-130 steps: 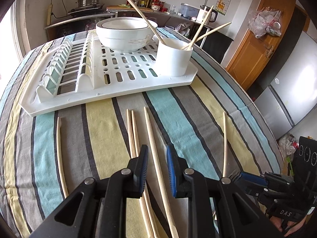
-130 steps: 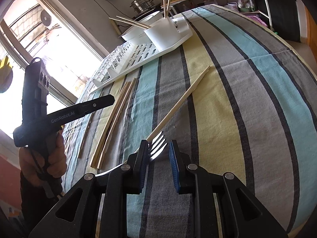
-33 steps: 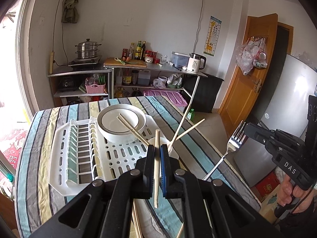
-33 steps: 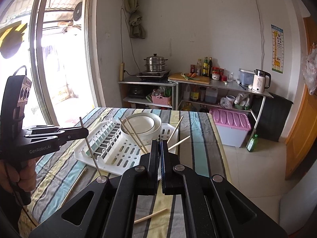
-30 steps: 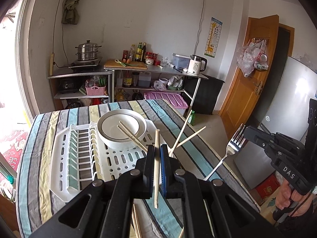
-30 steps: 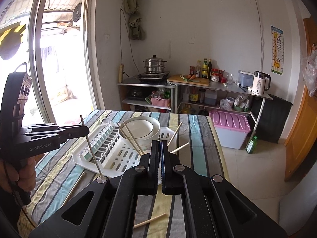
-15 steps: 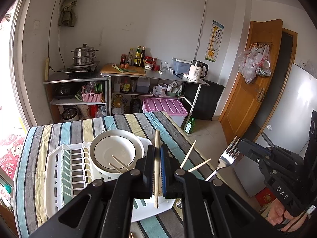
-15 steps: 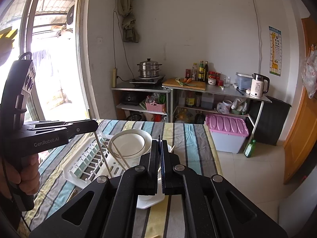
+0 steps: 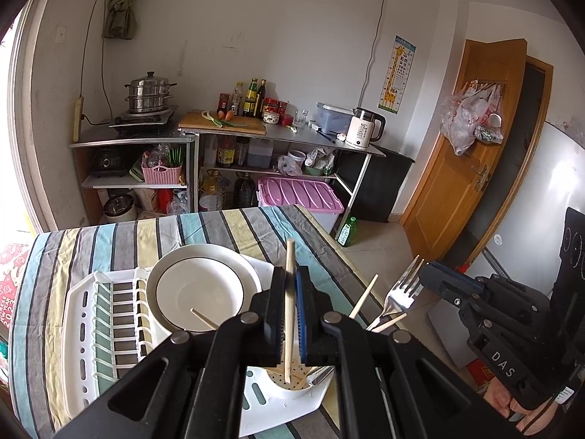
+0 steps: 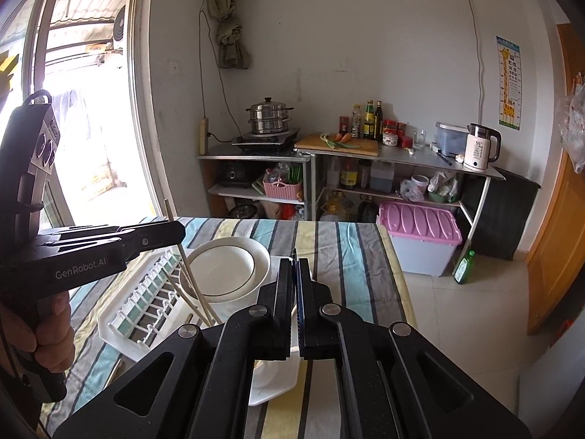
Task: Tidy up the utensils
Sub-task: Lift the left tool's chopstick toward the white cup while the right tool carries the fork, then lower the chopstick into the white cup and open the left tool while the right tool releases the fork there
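Note:
My left gripper (image 9: 290, 274) is shut on a wooden chopstick (image 9: 289, 314) that stands nearly upright. Its lower end hangs just over the white utensil cup (image 9: 292, 389) at the near corner of the white dish rack (image 9: 109, 333). To its right, my right gripper (image 9: 427, 269) is shut on a metal fork (image 9: 402, 294), tines up, handle slanting down toward the cup. Other chopsticks (image 9: 362, 300) lean out of the cup. In the right wrist view the right gripper (image 10: 294, 263) shows the fork only edge-on, and the left gripper (image 10: 177, 232) holds its chopstick (image 10: 186, 267) over the rack (image 10: 146, 314).
A white bowl (image 9: 199, 292) sits in the rack just behind the cup. The striped table (image 9: 234, 223) ends shortly past the rack and drops off to the right. Beyond stand metal shelves (image 9: 278, 135), a pink bin (image 9: 299, 194) and a green bottle (image 9: 345, 232) on the floor.
Both grippers have moved forward over the table with the chopstick and the fork still held. The rack and cup now lie right below them instead of ahead.

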